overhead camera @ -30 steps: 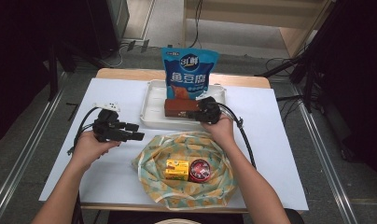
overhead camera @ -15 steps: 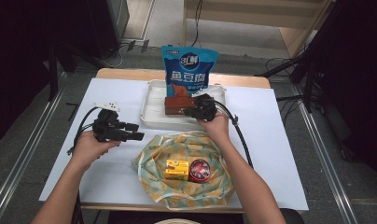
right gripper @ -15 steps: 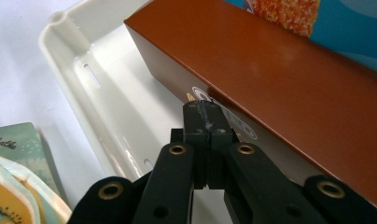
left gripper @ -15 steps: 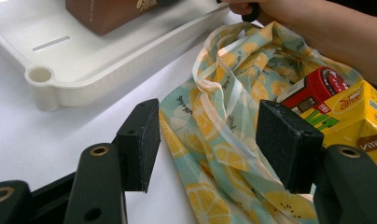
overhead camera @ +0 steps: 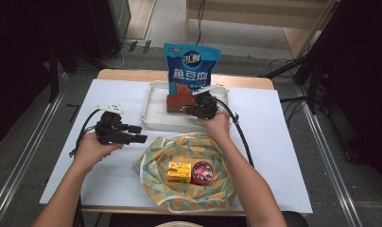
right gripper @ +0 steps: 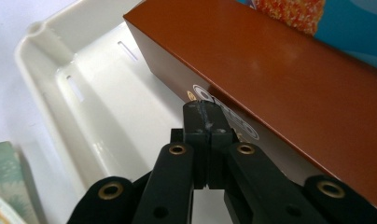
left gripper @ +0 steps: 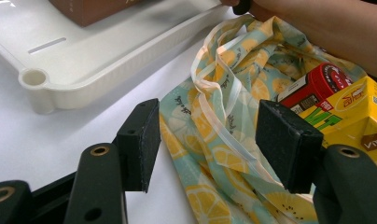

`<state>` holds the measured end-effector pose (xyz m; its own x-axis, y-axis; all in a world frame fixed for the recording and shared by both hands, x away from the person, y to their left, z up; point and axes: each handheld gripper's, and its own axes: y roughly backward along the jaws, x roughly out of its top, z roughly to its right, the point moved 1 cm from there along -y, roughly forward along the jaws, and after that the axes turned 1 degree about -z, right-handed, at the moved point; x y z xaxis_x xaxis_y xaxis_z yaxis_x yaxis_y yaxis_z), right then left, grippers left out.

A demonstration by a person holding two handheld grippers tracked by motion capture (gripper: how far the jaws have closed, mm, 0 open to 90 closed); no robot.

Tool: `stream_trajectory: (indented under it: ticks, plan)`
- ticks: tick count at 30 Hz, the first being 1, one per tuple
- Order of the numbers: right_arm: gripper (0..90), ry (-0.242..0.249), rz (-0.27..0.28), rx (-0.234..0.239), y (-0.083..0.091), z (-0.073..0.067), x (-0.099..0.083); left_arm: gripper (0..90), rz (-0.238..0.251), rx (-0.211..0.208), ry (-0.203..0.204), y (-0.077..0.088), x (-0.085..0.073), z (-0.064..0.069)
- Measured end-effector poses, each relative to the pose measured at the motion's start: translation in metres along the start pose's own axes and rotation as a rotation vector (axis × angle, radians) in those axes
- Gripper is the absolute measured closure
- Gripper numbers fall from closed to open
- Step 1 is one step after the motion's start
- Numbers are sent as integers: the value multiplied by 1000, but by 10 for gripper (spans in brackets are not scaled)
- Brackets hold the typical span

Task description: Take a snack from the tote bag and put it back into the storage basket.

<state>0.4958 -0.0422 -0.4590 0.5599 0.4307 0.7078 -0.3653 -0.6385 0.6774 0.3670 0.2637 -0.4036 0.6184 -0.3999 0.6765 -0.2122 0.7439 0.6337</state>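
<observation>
Item: packing of goods into the lemon-print cloth bag (overhead camera: pixel 184 175).

Done — a yellow carton (overhead camera: pixel 179 171) and a red can (overhead camera: pixel 203 172) are lodged in the bag.

Left — the brown box (overhead camera: pixel 180 102) is held in the white tray (overhead camera: pixel 153 111), the blue snack pouch (overhead camera: pixel 191 66) behind it.

Right gripper (right gripper: pixel 205 114): jaws pressed together, tips at the box's face, nothing clamped.

Left gripper (left gripper: pixel 210 140): jaws apart, empty, beside the bag.

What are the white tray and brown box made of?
White tray: likely moulded plastic, glossy; soft highlights, rounded rim, moulded slots. Brown box: probably coated cardboard, satin sheen, sharp folded edges, printed logo near the shut right hand-held gripper.
</observation>
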Motion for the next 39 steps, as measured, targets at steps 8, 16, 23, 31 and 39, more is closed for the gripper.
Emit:
stream_trajectory:
  ticks: [8,16,23,31,39]
  plan:
    - [900,-22,-1,-1,-1,5,0,407,3,1,-9,-1,0,2]
    - [900,-25,-6,17,0,2,2,408,4,2,-20,-1,1,4]
    - [900,-16,20,38,15,-1,2,412,11,10,-38,-1,2,6]
    - [857,3,29,79,39,-12,1,416,15,4,-66,0,5,11]
    - [822,17,54,96,54,-18,-4,424,24,-3,-93,-2,9,17]
